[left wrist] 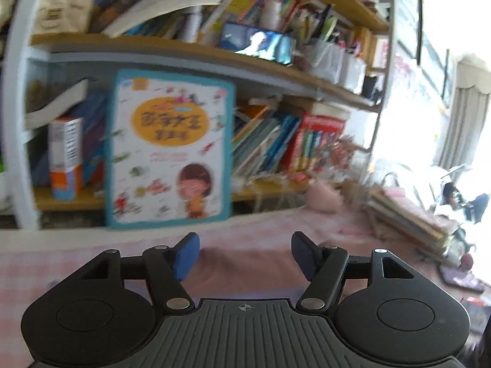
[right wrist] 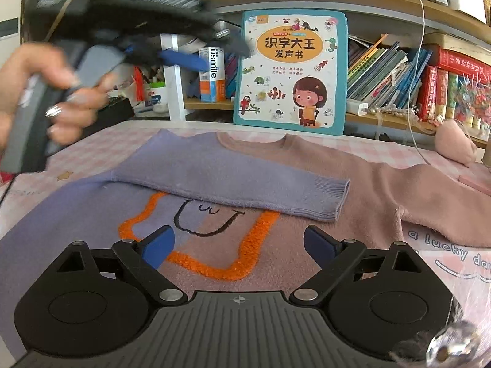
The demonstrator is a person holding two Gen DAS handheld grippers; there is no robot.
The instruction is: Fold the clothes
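The right gripper (right wrist: pixel 239 245) is held with its blue-padded fingers (right wrist: pixel 159 247) spread wide and nothing between them, low over the front of the sweater (right wrist: pixel 214 214). The left gripper (left wrist: pixel 245 256) is likewise released, its fingers (left wrist: pixel 185 256) parted with only the pink checked tablecloth (left wrist: pixel 46 263) seen in the gap; in the right wrist view it is seen lifted well above the table at the upper left, gripped by the left hand (right wrist: pixel 52 92), on which a ring is worn.

Free room is left in front of both grippers. The far edge of the table is bounded by a picture book (right wrist: pixel 291 73) stood upright against the bookshelf (right wrist: pixel 399 122), just beyond the sweater's neckline. To the right, a small pink plush item (right wrist: pixel 454 144) and a white cable (right wrist: pixel 420 61) are seen near the extended pink sleeve.

The surface is covered by the checked cloth; crowded shelves of books are seen behind, with a bright window to the right.

The sweater is laid flat, front up, half lilac and half dusty pink, with an orange outline and a stitched face. Its lilac sleeve (right wrist: pixel 233 181) is folded across the chest; the pink sleeve (right wrist: pixel 429 190) is stretched outward.
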